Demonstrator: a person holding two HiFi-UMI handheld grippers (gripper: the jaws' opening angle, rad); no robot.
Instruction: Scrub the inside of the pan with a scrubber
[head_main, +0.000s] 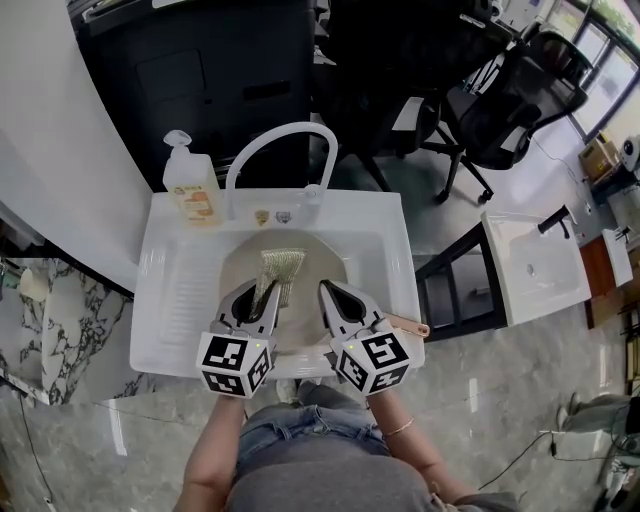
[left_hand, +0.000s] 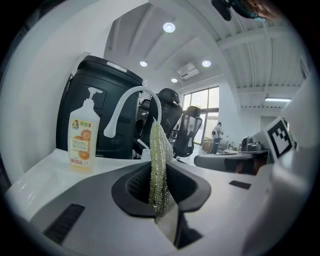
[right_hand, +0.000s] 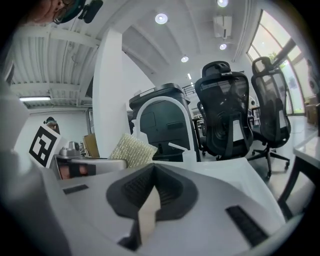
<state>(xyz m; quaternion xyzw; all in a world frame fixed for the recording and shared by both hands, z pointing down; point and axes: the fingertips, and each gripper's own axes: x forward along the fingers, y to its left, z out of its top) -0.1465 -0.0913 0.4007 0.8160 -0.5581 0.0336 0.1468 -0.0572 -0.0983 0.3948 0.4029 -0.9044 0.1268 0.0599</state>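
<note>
Soap bottle (head_main: 193, 192) stands at back-left of the white sink (head_main: 400, 240), w/ the arched faucet (head_main: 280, 145) just beside it. L gripper (head_main: 262, 298) is closed on the near end of a gold mesh scrubber (head_main: 283, 265). Scrubber's long axis runs away from the person, free end pointing toward the faucet, over the back half of the beige pan (head_main: 235, 272) that sits in the basin. Can't tell if it touches the pan floor. In the left gripper view it shows edge-on, upright betw. the jaws. R gripper (head_main: 330, 292) sits at the pan's right rim, jaws narrow, clamped on a thin beige edge, the rim by the look of it. Pan's wooden handle (head_main: 410, 325) sticks out to the right from under that gripper, over the sink's edge. Black office chairs (head_main: 500, 110) stand well beyond, at the far right.
</note>
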